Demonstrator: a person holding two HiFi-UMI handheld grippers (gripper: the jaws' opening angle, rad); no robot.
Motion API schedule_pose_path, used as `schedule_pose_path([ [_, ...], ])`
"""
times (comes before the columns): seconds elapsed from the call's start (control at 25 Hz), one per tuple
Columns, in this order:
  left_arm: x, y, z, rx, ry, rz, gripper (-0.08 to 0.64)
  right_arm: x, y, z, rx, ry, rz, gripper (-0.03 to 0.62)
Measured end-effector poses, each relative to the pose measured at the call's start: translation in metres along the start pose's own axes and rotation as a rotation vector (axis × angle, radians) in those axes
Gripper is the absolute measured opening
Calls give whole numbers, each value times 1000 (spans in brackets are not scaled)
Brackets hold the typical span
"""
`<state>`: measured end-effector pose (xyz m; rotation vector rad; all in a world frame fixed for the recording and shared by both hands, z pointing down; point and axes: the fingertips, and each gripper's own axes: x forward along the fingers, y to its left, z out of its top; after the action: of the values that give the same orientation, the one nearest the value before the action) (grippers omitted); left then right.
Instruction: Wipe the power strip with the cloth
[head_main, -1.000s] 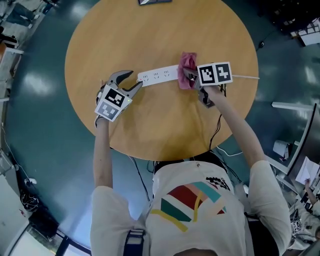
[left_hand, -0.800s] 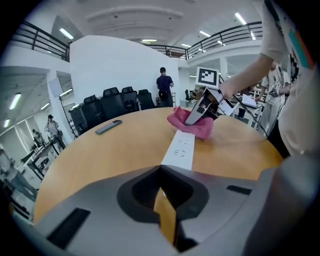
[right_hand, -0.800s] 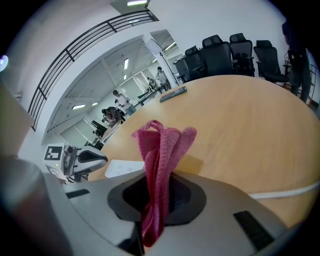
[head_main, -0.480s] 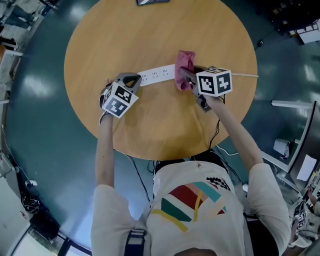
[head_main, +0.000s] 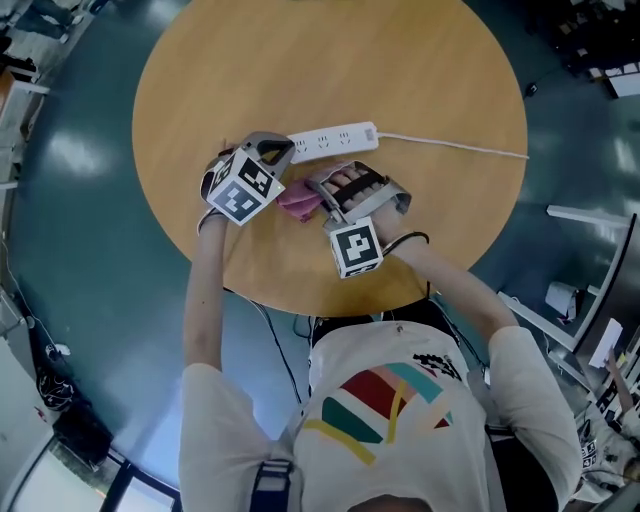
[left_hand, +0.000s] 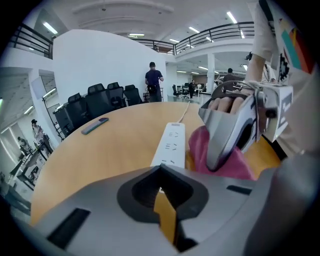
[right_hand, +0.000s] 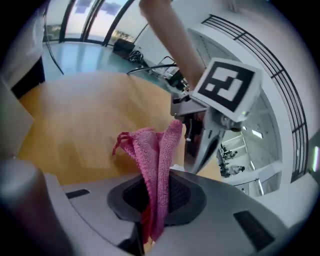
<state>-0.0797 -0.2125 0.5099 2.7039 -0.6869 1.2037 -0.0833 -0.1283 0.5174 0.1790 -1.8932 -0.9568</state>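
Right gripper has swung to the power strip's near side, clamping the cloth; left gripper, jaws together, sits at the strip's end.

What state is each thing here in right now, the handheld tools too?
power strip: flat on the table, visible sockets empty.
pink cloth: bunched, held beside the strip, not on it.
left gripper: shut, empty, tip at the strip's end.
right gripper: shut on the pink cloth.

white power strip lies flat (cord trailing right), bunched pink cloth near it.
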Motion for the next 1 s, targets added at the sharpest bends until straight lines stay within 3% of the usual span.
schedule_pose_path([
  [0.16, -1, 3, -2, 67, 38, 2, 40, 24, -25, 9, 23, 28, -74, 39],
  [0.48, 2, 6, -3, 95, 54, -15, 40, 32, -29, 0, 111, 64, -78, 39],
  [0.68, 3, 3, -4, 100, 56, -25, 40, 11, -14, -50, 113, 129, -62, 38],
  [0.88, 4, -1, -5, 121, 64, -26, 40, -18, 10, -137, -26, 305, -53, 39],
  [1.0, 4, -1, -4, 120, 63, -25, 40, -30, 9, -166, -58, 364, -61, 39],
])
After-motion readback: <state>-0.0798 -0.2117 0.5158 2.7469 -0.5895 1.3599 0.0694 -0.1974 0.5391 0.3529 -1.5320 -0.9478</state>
